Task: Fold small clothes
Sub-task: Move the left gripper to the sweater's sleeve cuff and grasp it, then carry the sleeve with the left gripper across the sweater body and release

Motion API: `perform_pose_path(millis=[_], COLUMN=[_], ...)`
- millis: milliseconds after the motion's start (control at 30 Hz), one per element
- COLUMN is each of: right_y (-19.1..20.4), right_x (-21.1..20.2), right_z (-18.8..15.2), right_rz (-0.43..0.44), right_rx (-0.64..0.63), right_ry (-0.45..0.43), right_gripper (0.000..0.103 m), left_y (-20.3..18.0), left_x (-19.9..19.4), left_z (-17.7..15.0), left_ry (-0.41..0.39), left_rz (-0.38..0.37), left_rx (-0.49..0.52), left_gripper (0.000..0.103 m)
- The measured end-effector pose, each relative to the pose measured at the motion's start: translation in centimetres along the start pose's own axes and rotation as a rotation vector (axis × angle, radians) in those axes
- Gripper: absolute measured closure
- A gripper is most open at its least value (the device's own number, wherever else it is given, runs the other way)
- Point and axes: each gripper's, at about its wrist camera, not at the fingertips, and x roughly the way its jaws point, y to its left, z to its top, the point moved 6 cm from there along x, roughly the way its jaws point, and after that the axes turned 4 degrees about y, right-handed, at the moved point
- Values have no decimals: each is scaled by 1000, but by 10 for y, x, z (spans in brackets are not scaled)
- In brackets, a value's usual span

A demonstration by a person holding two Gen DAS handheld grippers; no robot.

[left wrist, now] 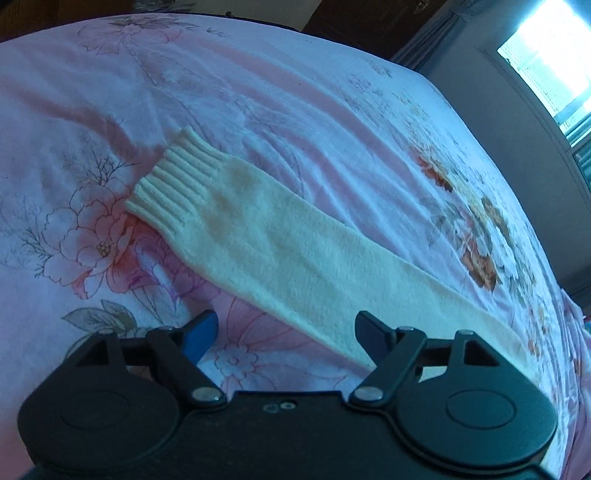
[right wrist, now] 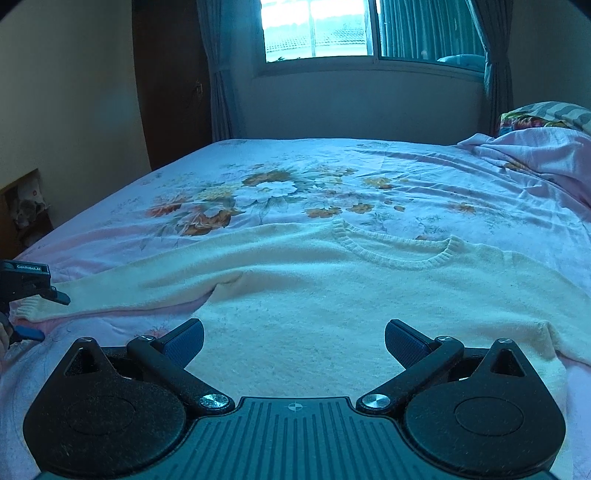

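Note:
A cream knit sweater [right wrist: 314,295] lies flat on the bed, neckline [right wrist: 399,251] away from me. Its left sleeve [left wrist: 280,243] stretches out across the sheet, ending in a ribbed cuff [left wrist: 173,181]. My left gripper [left wrist: 286,332] is open and empty, hovering over the sleeve's lower part; it also shows at the left edge of the right wrist view [right wrist: 33,295] near the cuff. My right gripper [right wrist: 293,339] is open and empty over the sweater's body near its hem.
The bed is covered by a pink floral sheet [left wrist: 258,92]. Bunched bedding and a pillow [right wrist: 535,147] lie at the far right. A window with curtains [right wrist: 369,29] is behind the bed, a dark door [right wrist: 170,74] at left.

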Motion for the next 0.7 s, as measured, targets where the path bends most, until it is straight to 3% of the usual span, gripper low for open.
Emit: perform_pose_path(millis=[167,267,333,400,500,533,700], right_y=[-3,-4,-6,-7,-11,-13,-28], right_x=[10,16,18,19,21,21,20], right_z=[-1,-2,-1,0,0,0,-2], right_rz=[-10,-14,-17,-14,-21,-21,-32], right_rx=[3,10,15,20,33,38,67], right_ry=[9,12,13,12,18,20,43], right_gripper=[0,0,0,0,0,0,0], left_y=[11,18,22,23,5,-6,-114], left_x=[8,12,15,13,6,0,-35], left_z=[20,28,31,34,38,39,26], left_ry=[-53,-95,-100,-106,-128,-141,-189], left_rz=[-73,-63,-49,-42,-32,-42,-153], left_rx=[-117,-153,-167,-165,-78,-35,298], left_gripper=[28,61,88,95,96,102,101])
